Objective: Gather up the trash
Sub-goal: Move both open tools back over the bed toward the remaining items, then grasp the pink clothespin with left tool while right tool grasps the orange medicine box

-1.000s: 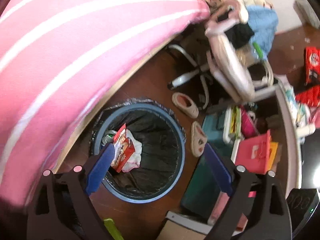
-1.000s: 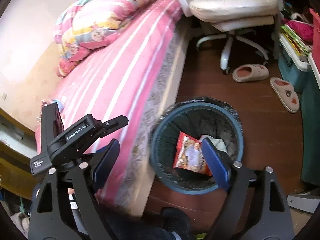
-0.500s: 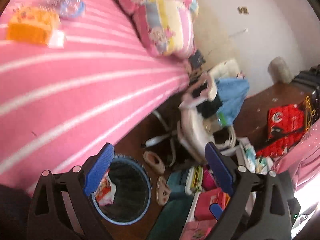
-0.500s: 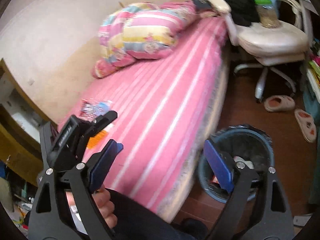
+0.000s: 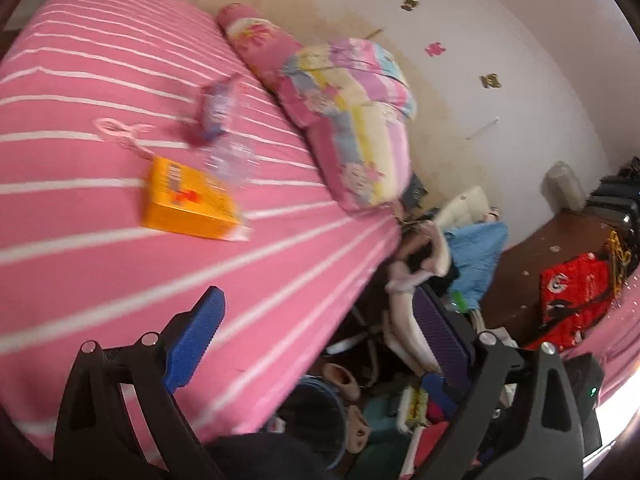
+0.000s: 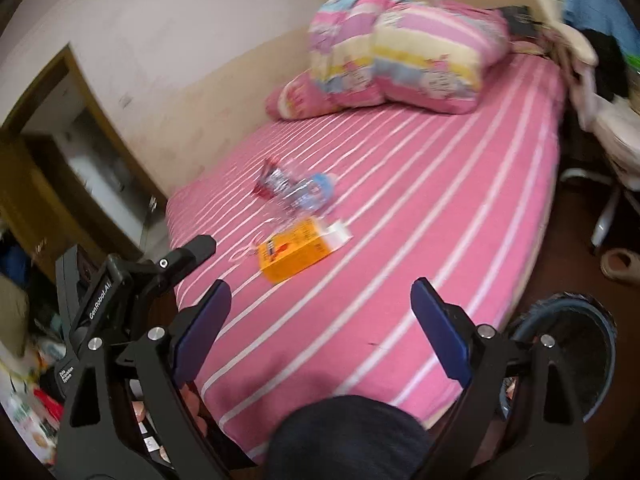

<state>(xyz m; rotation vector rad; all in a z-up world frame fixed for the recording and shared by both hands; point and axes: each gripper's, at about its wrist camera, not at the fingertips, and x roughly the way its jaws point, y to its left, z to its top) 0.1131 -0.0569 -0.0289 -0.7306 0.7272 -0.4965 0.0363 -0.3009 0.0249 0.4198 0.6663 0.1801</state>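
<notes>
Both grippers, left (image 5: 316, 336) and right (image 6: 320, 320), are held over the striped bed (image 6: 460, 216) with jaws spread wide and empty, presumably readied for pickup. Remaining trash lies mid-bed: an orange carton (image 6: 294, 250), a clear plastic bottle (image 6: 304, 196) and a wrapper (image 6: 270, 182) just beyond. The trash bin (image 6: 580, 360) is seen beside the bed; no obstruction is visible.

The left gripper (image 5: 316, 340) has its two blue fingers (image 5: 194, 340) spread wide apart, with nothing between them. The right gripper (image 6: 320, 332) is spread wide too, and its blue fingers (image 6: 440, 332) hold nothing.
</notes>
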